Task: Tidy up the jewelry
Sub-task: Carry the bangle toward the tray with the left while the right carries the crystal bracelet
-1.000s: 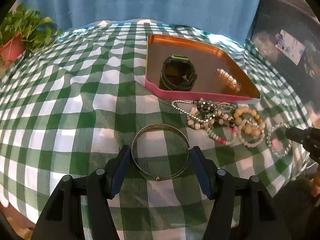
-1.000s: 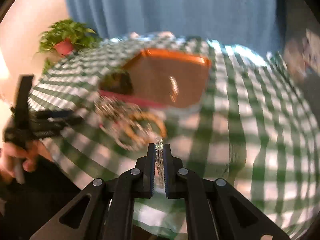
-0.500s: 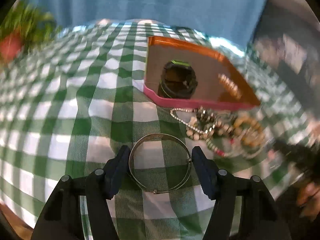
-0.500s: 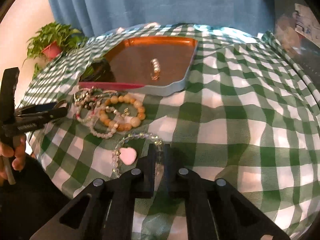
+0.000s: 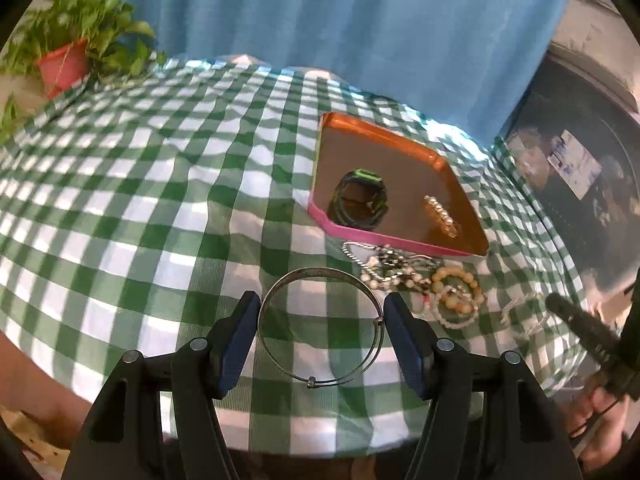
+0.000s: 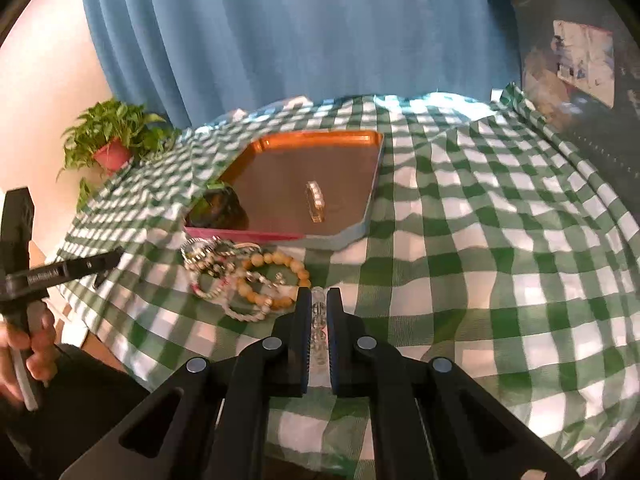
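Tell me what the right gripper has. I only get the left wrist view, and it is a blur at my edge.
Observer: The right gripper is shut on a clear bead bracelet, with the beads lined up between the jaws.
Operator: Describe the tray's right-hand wall.
Observer: The tray has a light blue wall on that side, which meets the pink front wall.
Operator: Place the gripper against the loose jewelry.
Observer: Its tips sit just right of the jewelry pile, next to the tan bead bracelet.
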Available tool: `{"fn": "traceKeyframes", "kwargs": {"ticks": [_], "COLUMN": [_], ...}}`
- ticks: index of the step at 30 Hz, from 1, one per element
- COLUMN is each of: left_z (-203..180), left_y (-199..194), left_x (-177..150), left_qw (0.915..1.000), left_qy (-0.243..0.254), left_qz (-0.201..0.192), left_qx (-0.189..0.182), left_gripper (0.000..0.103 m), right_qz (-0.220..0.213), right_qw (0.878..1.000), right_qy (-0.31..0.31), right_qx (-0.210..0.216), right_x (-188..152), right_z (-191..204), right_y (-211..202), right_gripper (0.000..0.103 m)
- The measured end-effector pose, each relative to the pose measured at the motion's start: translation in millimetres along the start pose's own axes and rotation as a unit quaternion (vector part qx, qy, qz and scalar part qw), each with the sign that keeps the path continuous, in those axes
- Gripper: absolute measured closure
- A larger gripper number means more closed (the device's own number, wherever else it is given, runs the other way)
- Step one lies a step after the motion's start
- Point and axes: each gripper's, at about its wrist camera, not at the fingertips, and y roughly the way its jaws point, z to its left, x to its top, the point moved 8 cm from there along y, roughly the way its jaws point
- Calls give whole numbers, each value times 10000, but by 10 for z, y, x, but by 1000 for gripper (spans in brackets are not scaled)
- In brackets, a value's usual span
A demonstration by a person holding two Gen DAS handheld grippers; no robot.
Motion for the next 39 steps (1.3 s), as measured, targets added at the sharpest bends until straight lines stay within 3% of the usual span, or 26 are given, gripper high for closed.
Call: {"fn": "traceKeyframes", "kwargs": {"ticks": [13,18,22,25,33,39], "left_z": [-638,-892,-1094,-1159,-1146,-1081], "left_y": [-583,-759,-921,-985,-749,-365], "left_x": [385,554,700,838,1103,1305], "left_qw": [9950,9916,9864,9828,9789,9827], "left_qy": [841,1071,1202,1260,1208,702], "left_qz": [-477,-723,-1022,-1270,-1623,-1508], "left_qx": [260,65,-458,-465,-295,-811], "left_gripper": [39,39,39,39,39,39], "right_qz": [-562,-672,-744,-727,-779,-841], "right_qw": [9977,9967,9966,9968,9960,9956], "right_qy": [-364,-449,-353,-320,-418,-396], "right_qx": [40,54,72,92,101,146], "right_x": [431,574,692,751,952,1132], "right_z": [308,412,440,468,505,477], "right_y": [-640,-759,-790,-758,-561,-335], "right_gripper": [97,97,97,97,97,97]}}
